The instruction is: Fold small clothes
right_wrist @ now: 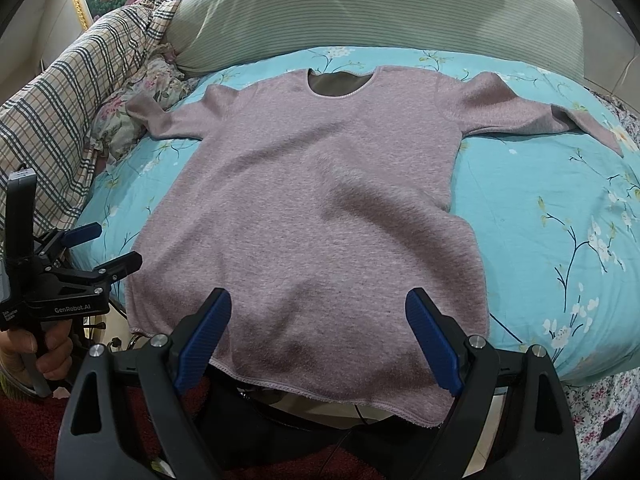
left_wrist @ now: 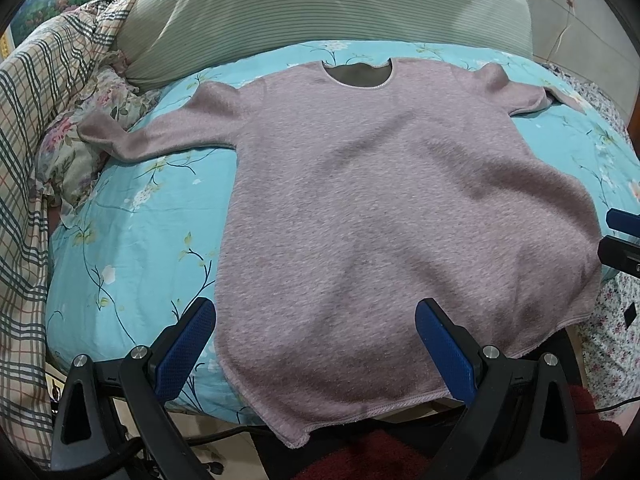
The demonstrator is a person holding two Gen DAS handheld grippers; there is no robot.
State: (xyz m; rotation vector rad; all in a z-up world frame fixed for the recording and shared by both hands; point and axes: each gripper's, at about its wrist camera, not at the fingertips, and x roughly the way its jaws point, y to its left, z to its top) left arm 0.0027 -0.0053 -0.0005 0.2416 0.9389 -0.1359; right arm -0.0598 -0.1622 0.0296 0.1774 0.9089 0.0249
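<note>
A pink fleece top (left_wrist: 380, 208) lies flat and face up on a turquoise floral sheet (left_wrist: 132, 216), neck hole far, hem toward me and hanging over the near edge. Both sleeves are spread sideways. It also shows in the right wrist view (right_wrist: 312, 208). My left gripper (left_wrist: 316, 320) is open and empty, hovering over the hem's left part. My right gripper (right_wrist: 318, 312) is open and empty over the hem's right part. The left gripper also appears at the left of the right wrist view (right_wrist: 108, 248), open.
A green striped bolster (left_wrist: 320, 12) lies behind the top. A plaid quilt (left_wrist: 36, 120) and a floral pillow (left_wrist: 80, 148) are heaped at the left. A dark red rug (right_wrist: 48, 432) and cables lie on the floor below the hem.
</note>
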